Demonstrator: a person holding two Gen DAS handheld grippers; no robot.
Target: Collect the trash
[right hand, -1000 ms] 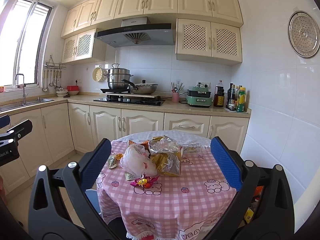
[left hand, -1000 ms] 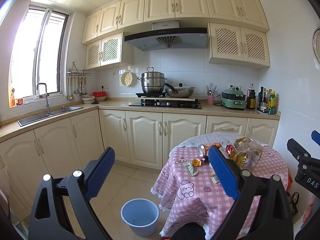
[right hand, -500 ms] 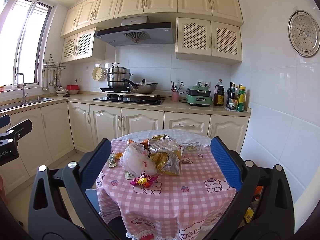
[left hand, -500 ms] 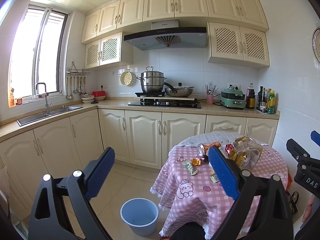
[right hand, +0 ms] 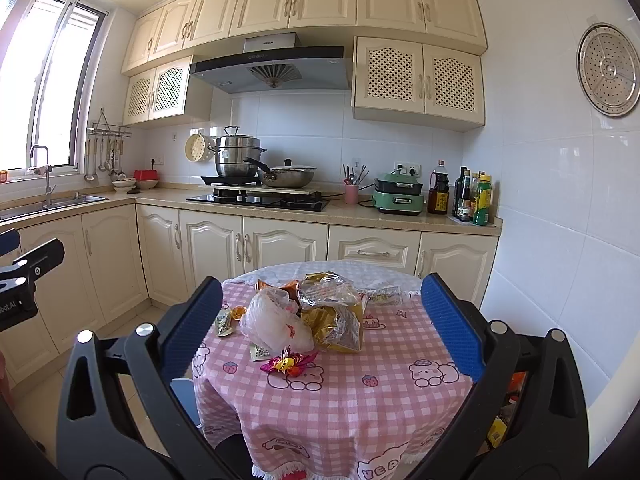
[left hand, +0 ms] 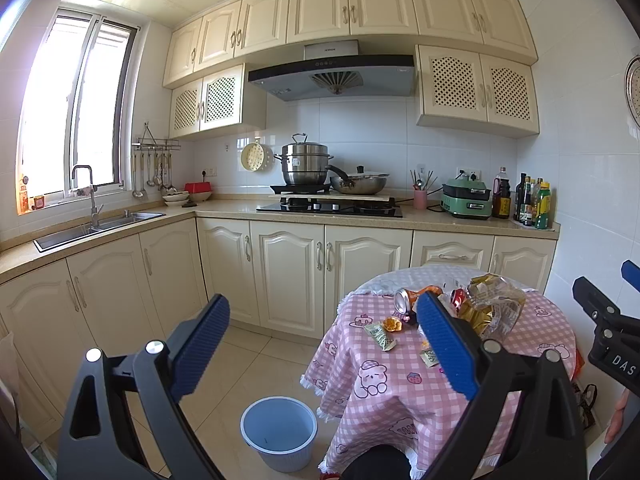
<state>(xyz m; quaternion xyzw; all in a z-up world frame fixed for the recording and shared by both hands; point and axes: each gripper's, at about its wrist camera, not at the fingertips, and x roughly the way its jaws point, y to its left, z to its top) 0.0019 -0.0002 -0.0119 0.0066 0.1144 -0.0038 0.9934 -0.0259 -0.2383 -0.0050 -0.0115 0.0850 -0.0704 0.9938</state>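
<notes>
Left claw: the left claw (left hand: 322, 344) is released, jaws spread wide, nothing between them; it hangs above the floor to the left of the round table.
Right claw: the right claw (right hand: 322, 320) is released, jaws wide apart and empty; it is raised in front of the table, and the trash heap shows between its blue pads (right hand: 452, 326).
Worktop: a round worktop (right hand: 360, 392) under a pink checked tablecloth with cartoon prints carries all the trash.
Trash heap: a crumpled white plastic bag (right hand: 276, 322) lies touching a crinkled gold and clear snack bag (right hand: 334, 314) at the middle of the worktop.
Candy wrapper: a magenta and yellow candy wrapper (right hand: 288, 362) lies just in front of the plastic bag.
Small packets: a green and white sachet (left hand: 380, 336) and an orange peel (left hand: 391, 323) lie near the left edge of the cloth; a second small sachet (left hand: 430, 357) lies nearer the camera.
Can: a crushed orange drink can (left hand: 412, 298) lies on its side behind the peel.
Bin: a light blue waste bin (left hand: 279, 432) stands on the tiled floor just left of the worktop, apart from the trash.
Background: a kitchen counter (left hand: 440, 222) runs along the far wall with a hob, a steamer pot (left hand: 306, 164) and bottles.
</notes>
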